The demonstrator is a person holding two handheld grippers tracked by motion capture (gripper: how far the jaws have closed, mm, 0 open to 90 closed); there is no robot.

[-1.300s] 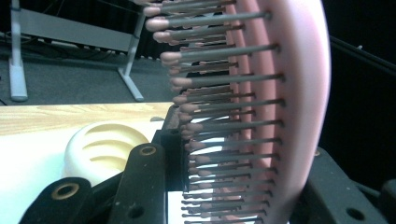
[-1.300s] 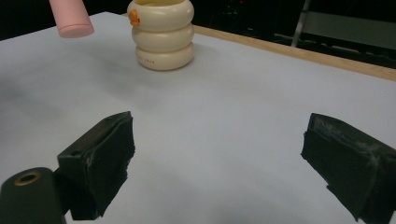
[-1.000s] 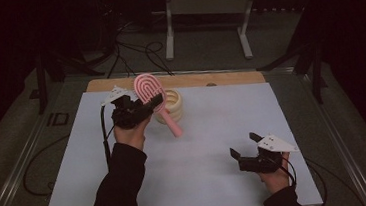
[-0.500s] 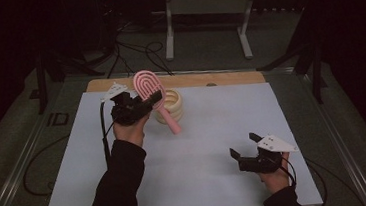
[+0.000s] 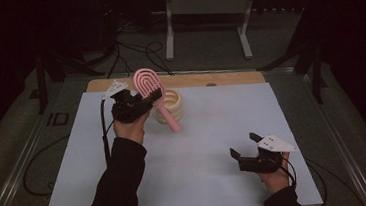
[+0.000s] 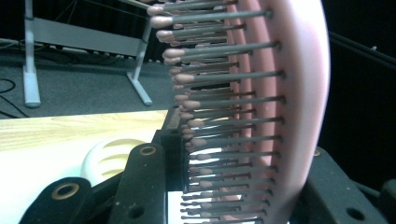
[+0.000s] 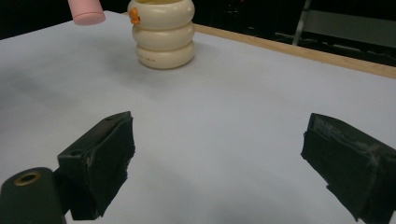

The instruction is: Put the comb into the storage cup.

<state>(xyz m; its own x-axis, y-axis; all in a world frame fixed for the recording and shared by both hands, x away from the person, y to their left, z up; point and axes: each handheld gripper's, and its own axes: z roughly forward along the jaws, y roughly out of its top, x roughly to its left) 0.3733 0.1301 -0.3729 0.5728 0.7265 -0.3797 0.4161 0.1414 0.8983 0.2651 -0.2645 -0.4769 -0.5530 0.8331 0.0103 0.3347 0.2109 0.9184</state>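
Right gripper (image 5: 245, 146) sat idle near the table's (image 5: 217, 175) front edge, jaws wide and empty; left gripper (image 5: 143, 101) was clamped on the pink hairbrush (image 5: 150, 88) head, handle slanting down beside the cream ribbed holder (image 5: 171, 104); likely next: lower handle into its opening.

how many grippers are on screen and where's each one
2. The left gripper is raised at the table's far left, shut on the pink hairbrush beside the cream holder. The right gripper is open near the front right.
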